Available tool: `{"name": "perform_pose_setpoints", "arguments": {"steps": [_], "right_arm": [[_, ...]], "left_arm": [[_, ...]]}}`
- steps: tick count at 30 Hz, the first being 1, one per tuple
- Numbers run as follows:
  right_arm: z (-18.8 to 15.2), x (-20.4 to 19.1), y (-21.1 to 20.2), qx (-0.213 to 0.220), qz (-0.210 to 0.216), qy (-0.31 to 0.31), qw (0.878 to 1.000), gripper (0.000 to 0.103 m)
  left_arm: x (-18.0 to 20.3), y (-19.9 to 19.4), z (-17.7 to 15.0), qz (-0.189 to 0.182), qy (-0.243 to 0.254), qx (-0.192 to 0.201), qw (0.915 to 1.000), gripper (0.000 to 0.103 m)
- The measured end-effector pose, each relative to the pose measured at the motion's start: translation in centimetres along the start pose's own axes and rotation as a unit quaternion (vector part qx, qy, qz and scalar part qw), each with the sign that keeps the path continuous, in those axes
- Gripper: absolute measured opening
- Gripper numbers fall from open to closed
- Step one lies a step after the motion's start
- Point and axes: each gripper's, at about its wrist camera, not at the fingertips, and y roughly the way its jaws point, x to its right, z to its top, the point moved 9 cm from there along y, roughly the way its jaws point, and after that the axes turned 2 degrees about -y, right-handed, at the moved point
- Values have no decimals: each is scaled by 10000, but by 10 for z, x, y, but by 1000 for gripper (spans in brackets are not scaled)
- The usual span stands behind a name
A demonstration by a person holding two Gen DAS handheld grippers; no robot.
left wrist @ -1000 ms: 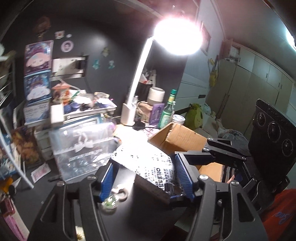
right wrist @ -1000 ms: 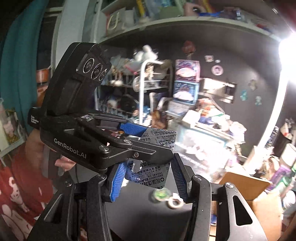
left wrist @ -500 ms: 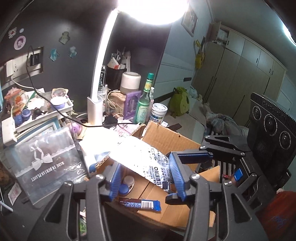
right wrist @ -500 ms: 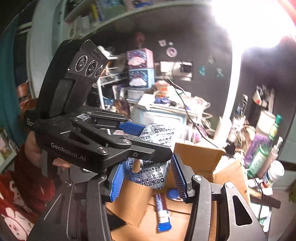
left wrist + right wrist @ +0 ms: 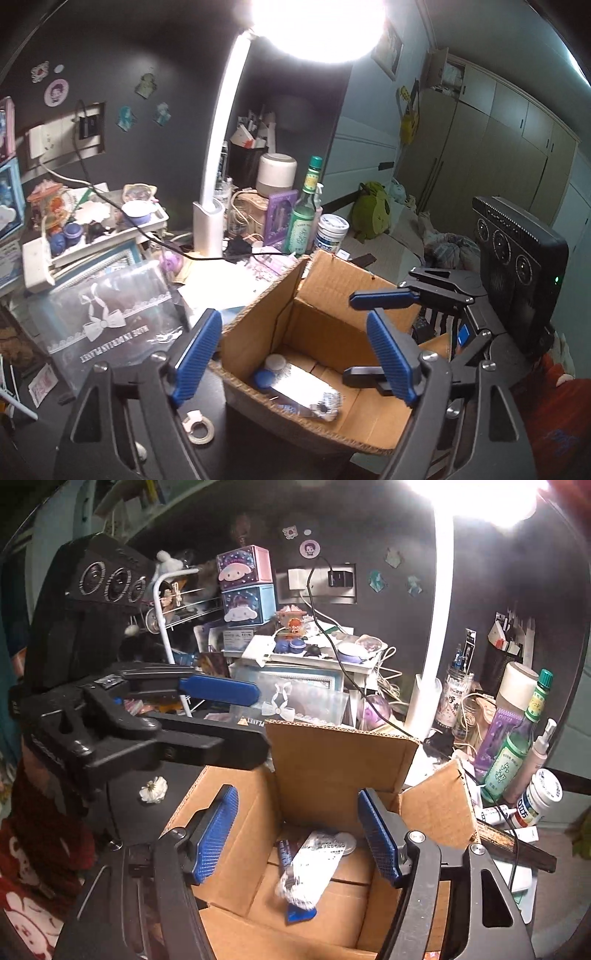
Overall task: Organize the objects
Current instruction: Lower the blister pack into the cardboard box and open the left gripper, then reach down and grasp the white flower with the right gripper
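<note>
An open cardboard box (image 5: pixel 332 284) (image 5: pixel 343 760) stands on the dark desk. A silver printed foil packet (image 5: pixel 303 391) (image 5: pixel 314 864) lies on the box floor, over a blue tube (image 5: pixel 299 912) and beside a small round case (image 5: pixel 275 363). My left gripper (image 5: pixel 295 354) is open and empty above the box's near-left edge. My right gripper (image 5: pixel 299 834) is open and empty above the box, over the packet. Each gripper shows in the other's view: the right one (image 5: pixel 380 299) at the right, the left one (image 5: pixel 221 690) at the left.
A white desk lamp (image 5: pixel 210 229) stands behind the box with a green bottle (image 5: pixel 303 221), a white jar (image 5: pixel 330 232) and a purple card. A clear bow-printed pouch (image 5: pixel 110 314) leans at the left. A tape ring (image 5: pixel 199 430) and a white flower (image 5: pixel 153 789) lie on the desk.
Both grippers have opened and let go of the foil packet, which has dropped into the box. Both views have moved further over the box.
</note>
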Motion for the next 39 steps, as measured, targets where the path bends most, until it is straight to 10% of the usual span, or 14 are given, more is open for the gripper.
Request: {"name": "perform_pose_setpoints", "arguments": {"steps": [8,20,29,39], "right_arm": [[23,-22,-3,135,-93,-222,9996,103],[56,-151,33,237,462,-1051,9931,103],[12,-243,118,-433,1670,-1174,9780,103],[-46,-265,202,-1157,1534,-1310,9726,71]], "left_arm": [[-40,-61,-8,505,-218,490,9973,85],[-140,-168,-82,1667,-745,888,9792,86],[-195,-182,-175,1859,-1277,541,9727,86],[-219,-164,-234,1706,-1875,153,9672,86]]}}
